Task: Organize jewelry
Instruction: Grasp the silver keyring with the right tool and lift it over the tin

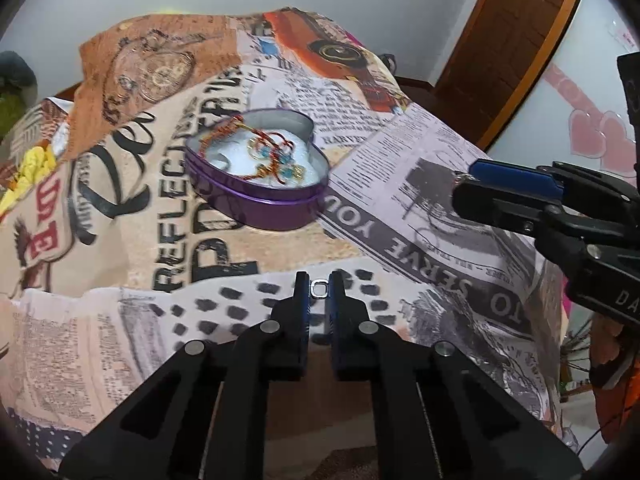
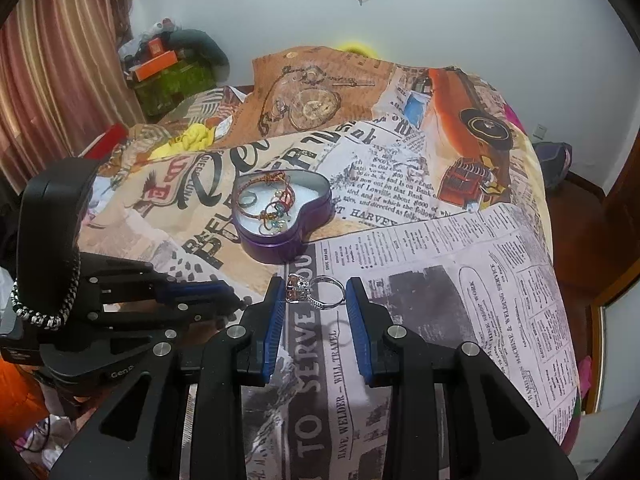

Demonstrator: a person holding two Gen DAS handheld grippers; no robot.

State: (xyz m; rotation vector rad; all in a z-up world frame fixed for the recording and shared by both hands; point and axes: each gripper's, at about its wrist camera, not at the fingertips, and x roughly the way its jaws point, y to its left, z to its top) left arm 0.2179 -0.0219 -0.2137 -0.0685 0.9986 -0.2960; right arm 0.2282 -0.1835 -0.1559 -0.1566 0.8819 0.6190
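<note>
A purple heart-shaped tin sits open on the printed bedspread, holding red cord bracelets and rings with blue beads; it also shows in the right wrist view. My left gripper is shut on a small silver ring, held above the bedspread near the front of the tin. My right gripper is shut on a silver ring with a large stone, held by its two sides, right of the tin. The right gripper also shows in the left wrist view.
The bedspread with newspaper print covers a bed. Yellow cloth and a green box with clutter lie at the far left by a curtain. A wooden door stands at the right.
</note>
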